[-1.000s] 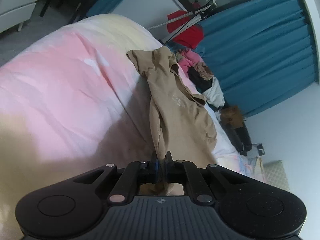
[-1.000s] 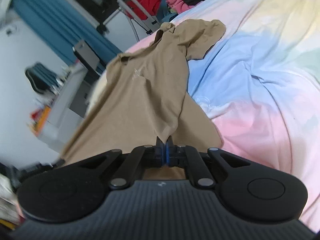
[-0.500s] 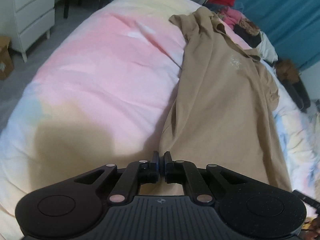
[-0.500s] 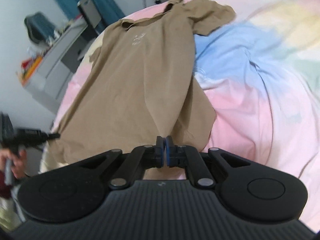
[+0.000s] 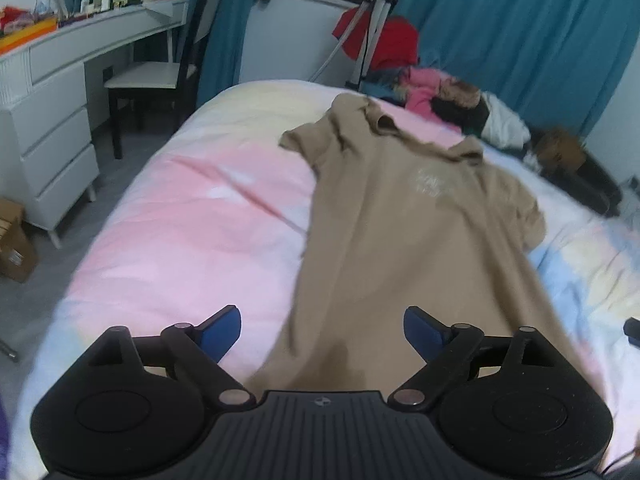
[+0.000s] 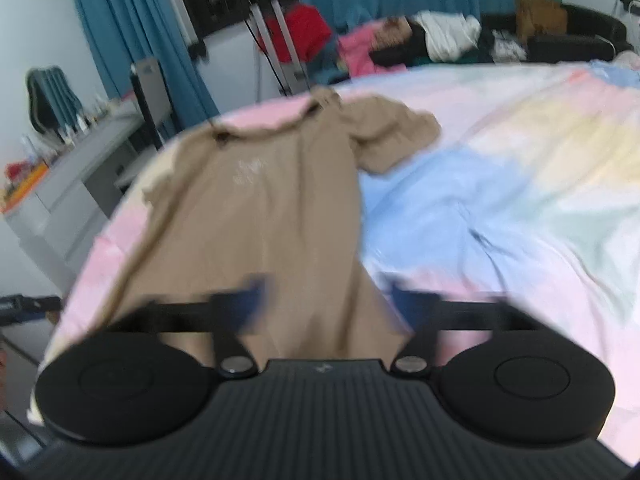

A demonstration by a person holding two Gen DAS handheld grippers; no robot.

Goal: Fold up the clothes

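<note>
Tan shirt (image 5: 400,240) lies spread lengthwise on the bed (image 5: 180,248), collar at the far end, hem at the near edge under both claws. Front up, pale chest print visible. Body mostly flat. The sleeve (image 6: 392,136) on the right side is bunched and crumpled; the left one (image 5: 308,140) lies fairly flat but uneven. In the right wrist view the shirt (image 6: 256,216) runs along the bed's left part, over pink cover, with blue and yellow patches of the cover to its right.

Left claw (image 5: 322,330): blue pads wide apart, nothing between them, hovering just above the hem. Right claw (image 6: 324,300): also apart and holding nothing, though that view is motion-blurred, so pad detail is soft.

Progress, as judged: the shirt is laid out, no fold made yet. Sleeves not turned in, no lengthwise or crosswise fold visible. Left to do: likely smooth the right sleeve, bring the sides inward, then fold hem toward collar. So an early stage, with laying out roughly done.

Surroundings: a heap of other clothes (image 5: 460,108) sits beyond the far end of the bed, pink, black and white pieces, probably waiting their turn. Tripod (image 5: 372,28) with a red garment behind it. Teal curtains (image 5: 520,32) across the far wall. White desk (image 5: 76,64) with drawers and a chair (image 5: 160,76) to the left.
</note>
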